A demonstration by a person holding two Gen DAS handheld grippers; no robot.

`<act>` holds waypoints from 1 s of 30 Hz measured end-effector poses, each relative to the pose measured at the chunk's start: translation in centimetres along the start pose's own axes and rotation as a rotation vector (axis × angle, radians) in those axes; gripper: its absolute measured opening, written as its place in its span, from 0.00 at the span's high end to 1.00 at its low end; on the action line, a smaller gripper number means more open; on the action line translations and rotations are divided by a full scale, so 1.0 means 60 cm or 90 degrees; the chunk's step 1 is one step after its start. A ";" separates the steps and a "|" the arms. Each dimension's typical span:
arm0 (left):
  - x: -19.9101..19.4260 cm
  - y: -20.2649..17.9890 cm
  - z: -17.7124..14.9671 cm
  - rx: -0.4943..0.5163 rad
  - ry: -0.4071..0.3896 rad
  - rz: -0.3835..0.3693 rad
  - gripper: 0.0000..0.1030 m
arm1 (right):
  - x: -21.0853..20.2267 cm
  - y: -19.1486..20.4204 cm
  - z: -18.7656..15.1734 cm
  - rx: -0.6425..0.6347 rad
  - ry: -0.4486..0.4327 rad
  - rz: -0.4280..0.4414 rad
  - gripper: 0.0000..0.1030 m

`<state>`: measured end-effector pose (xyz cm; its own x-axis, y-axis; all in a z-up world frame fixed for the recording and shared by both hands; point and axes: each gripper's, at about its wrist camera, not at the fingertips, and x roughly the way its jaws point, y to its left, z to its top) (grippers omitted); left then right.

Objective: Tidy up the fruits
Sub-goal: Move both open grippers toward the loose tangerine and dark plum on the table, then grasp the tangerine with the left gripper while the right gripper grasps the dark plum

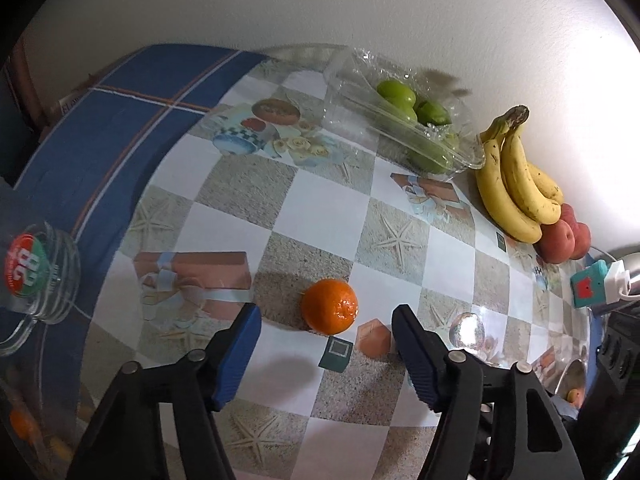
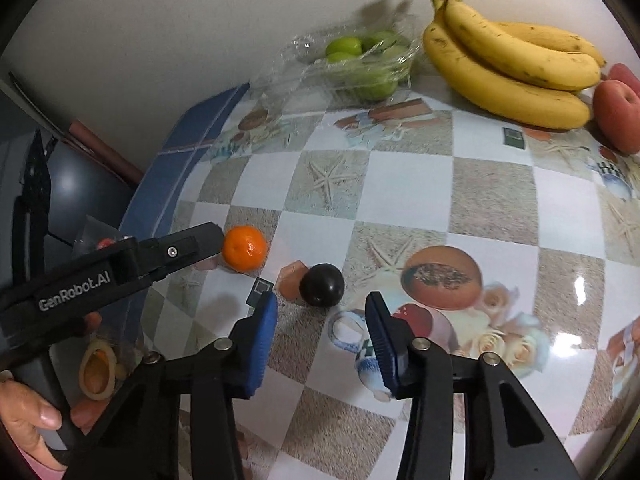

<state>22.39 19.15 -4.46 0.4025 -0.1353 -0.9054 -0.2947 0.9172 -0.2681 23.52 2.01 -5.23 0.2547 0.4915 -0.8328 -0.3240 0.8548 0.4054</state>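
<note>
Bench (image 1: 328,208): covered with a glossy checked cloth printed with starfish, gift boxes and crockery; a blue plaid cloth (image 1: 120,128) lies along its far left edge.
Orange (image 1: 329,306): on the bench, just ahead of the left gripper, nearer its left finger's line than its right; nothing touches it in the left wrist view. In the right wrist view the orange (image 2: 244,249) sits right at the tip of the left gripper's finger; whether they touch I cannot tell.
Plum (image 2: 321,285): dark and round, on the bench just ahead of the right gripper, roughly in line with the gap between its fingers, clear of both pads.
Left gripper (image 1: 326,344): jaws apart, nothing between the blue pads; pointed steeply down at the bench.
Right gripper (image 2: 320,322): jaws apart with a narrower gap, nothing gripped.
Hand (image 2: 28,416): a person's fingers wrap the left gripper's handle at the lower left of the right wrist view.
Bananas (image 1: 516,184): a bunch lying by the wall at the back right.
Green fruit (image 1: 416,120): several in a clear plastic tray (image 1: 348,108), left of the bananas, against the wall.
Red fruit (image 1: 560,240): two or three, just beyond the bananas' lower end.
Glass jar (image 1: 36,276): with a red and green label, at the left edge of the left wrist view.
</note>
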 end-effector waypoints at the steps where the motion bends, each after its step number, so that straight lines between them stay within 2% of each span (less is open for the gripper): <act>1: 0.004 -0.001 0.000 -0.001 0.003 -0.002 0.33 | 0.006 0.001 0.000 -0.002 0.004 0.000 0.59; 10: 0.030 -0.006 0.004 0.000 0.023 -0.011 0.37 | 0.040 0.011 0.002 -0.016 0.025 -0.012 0.59; 26: 0.062 -0.002 0.009 -0.014 0.052 -0.016 0.40 | 0.050 0.015 0.018 -0.012 0.024 -0.021 0.61; 30: 0.065 -0.004 0.011 -0.017 0.055 -0.019 0.44 | 0.051 0.012 0.021 -0.009 0.022 -0.018 0.62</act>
<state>24.63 18.66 -7.72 0.3347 -0.1948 -0.9220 -0.3069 0.9025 -0.3021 25.18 4.35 -7.02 0.2320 0.4614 -0.8563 -0.3301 0.8654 0.3769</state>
